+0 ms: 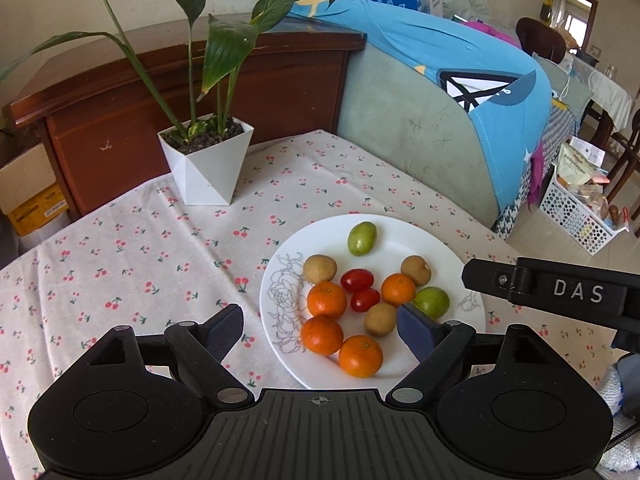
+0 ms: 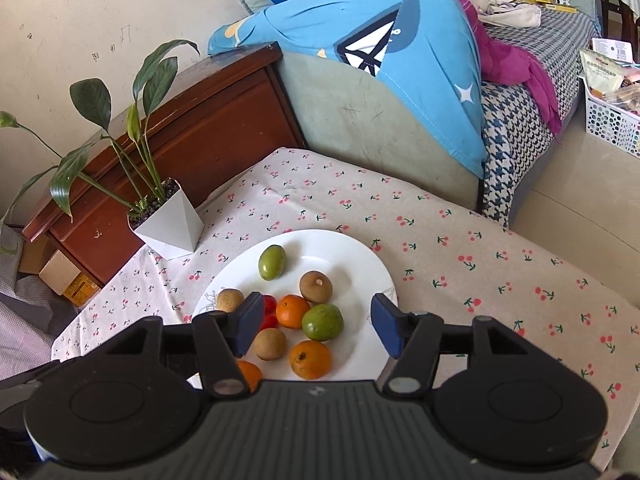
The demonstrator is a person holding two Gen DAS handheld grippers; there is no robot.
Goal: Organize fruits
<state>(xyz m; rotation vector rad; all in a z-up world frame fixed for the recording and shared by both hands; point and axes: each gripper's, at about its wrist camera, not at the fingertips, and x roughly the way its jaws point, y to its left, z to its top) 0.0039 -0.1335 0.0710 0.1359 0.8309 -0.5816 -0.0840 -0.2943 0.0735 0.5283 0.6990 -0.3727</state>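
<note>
Mixed fruits are gathered on a white plate on the tabletop. Both the left gripper and right gripper are held wide apart, empty, above the plate.

Right wrist view: left finger pad hides most of the cherry tomatoes; gripper body covers the plate's near rim and one tangerine.

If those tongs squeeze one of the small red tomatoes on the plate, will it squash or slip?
The glossy red cherry tomato looks smooth, so it may slip. It probably bruises easily. Being oval on the flat white plate, it could roll.
</note>
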